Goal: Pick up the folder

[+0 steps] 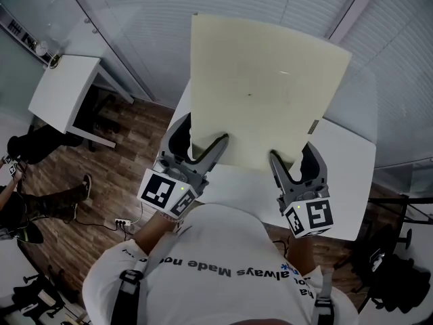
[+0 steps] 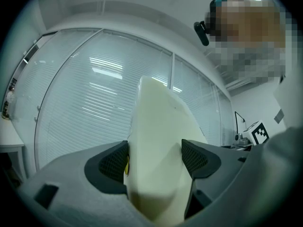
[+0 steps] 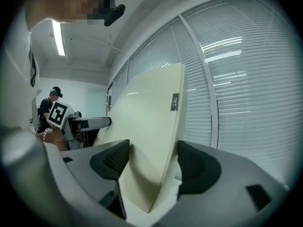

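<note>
A large cream folder (image 1: 264,87) is held up above the white table (image 1: 352,175), its flat face toward the head camera. My left gripper (image 1: 203,139) is shut on its lower left corner, and the folder (image 2: 158,141) fills the gap between the dark pads. My right gripper (image 1: 294,156) is shut on the lower right edge. In the right gripper view the folder (image 3: 151,126) stands between the pads, with a small grey label near its spine. The left gripper's marker cube (image 3: 59,115) shows beyond the folder.
A small white desk (image 1: 64,93) stands at the left on the wood floor, with another person's legs (image 1: 40,195) and a power strip (image 1: 122,222) nearby. A glass wall with blinds (image 1: 169,19) runs behind the table. Dark stands (image 1: 399,229) are at the right.
</note>
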Available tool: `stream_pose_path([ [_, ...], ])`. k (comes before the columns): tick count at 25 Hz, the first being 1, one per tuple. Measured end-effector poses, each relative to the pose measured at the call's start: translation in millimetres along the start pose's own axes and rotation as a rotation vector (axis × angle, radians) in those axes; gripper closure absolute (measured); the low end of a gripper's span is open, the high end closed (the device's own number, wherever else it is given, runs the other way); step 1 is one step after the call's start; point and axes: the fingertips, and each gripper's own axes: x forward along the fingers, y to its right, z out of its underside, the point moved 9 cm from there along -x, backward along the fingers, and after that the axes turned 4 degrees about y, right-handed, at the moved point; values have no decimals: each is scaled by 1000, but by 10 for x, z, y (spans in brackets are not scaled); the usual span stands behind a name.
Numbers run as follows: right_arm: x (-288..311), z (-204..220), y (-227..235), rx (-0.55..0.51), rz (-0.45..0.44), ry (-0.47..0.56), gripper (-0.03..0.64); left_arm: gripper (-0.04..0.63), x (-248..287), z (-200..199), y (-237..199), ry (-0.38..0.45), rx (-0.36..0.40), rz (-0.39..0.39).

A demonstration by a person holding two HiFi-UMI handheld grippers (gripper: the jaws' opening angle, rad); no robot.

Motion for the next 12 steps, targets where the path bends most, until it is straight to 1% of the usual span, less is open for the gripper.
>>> stream_pose_path([
  [7, -35, -34, 6, -8, -6, 3, 293, 261, -4, -22, 39, 12, 1, 0],
  [12, 10, -11, -42, -10, -6, 4, 293, 261, -37, -5, -26, 12, -4, -3],
])
